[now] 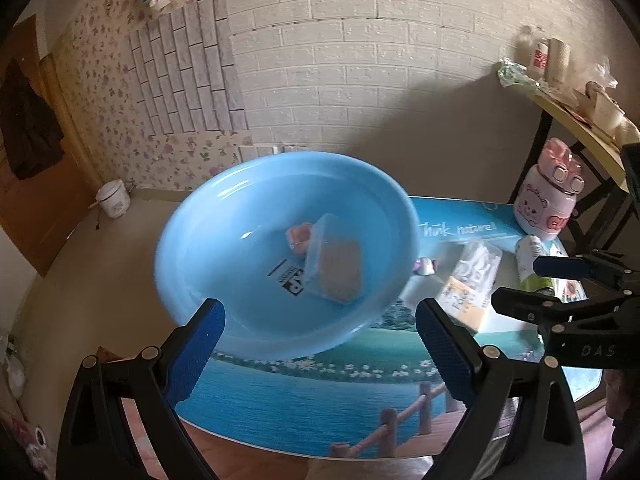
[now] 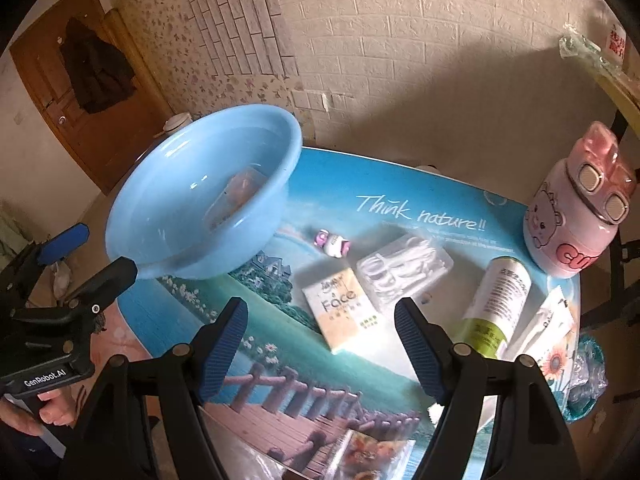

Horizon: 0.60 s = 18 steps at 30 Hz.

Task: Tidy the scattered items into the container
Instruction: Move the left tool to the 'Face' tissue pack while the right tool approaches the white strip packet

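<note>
The right gripper [image 2: 320, 344] hangs spread and empty above the yellow tissue pack [image 2: 340, 312], the left gripper [image 1: 320, 344] likewise spread before the blue basin [image 1: 280, 248]; scattered items lie beside the basin. Advised: centre the pads over the pack's narrow sides before closing, clear of the floss-pick box [image 2: 404, 268]

Two handheld black grippers showing blue ribbed pads

The left gripper [image 1: 320, 344] and right gripper [image 2: 320, 344] are both showing black plastic linkage arms dotted with round silver pivot screws, each finger ending in a blue textured pad. White "GenRobot.AI" lettering is running along the left gripper's body, where a hand [image 2: 36, 412] is showing at the handle; pale letters "DAS" are showing on the right one's.
</note>
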Tool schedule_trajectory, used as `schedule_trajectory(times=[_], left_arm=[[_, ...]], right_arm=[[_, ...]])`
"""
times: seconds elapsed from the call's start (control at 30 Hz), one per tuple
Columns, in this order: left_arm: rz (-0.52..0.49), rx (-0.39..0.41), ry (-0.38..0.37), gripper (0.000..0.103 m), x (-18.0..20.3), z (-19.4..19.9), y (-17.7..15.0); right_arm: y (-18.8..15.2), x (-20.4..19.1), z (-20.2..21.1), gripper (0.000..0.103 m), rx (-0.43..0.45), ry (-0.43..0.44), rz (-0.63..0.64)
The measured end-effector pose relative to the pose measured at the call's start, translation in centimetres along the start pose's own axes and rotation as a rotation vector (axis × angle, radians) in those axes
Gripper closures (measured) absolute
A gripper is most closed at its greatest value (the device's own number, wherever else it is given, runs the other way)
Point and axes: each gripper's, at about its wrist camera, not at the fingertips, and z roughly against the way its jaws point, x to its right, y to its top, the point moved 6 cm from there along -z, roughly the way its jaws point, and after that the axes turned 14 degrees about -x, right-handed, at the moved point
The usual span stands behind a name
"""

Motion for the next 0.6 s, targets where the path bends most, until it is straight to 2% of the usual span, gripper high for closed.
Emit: schedule_trajectory(times=[0.2, 0.33, 0.6], left_arm=[[-0.024, 0.003, -0.011, 0.006, 1.5, 0.3, 0.0], [-0.035, 0.000, -0.018, 0.006, 2.2, 0.4, -0.1], [-0.061, -0.007, -0.033, 0.006, 3.7, 0.4, -0.6]], right_arm=[[-0.4, 1.3, 0.8, 0.025, 0.045, -0.016, -0.009], [-0.6, 2.5, 1.0, 0.025, 0.043, -0.031, -0.030], [-1.6, 3.5, 0.8, 0.025, 0.029, -0.003, -0.052]])
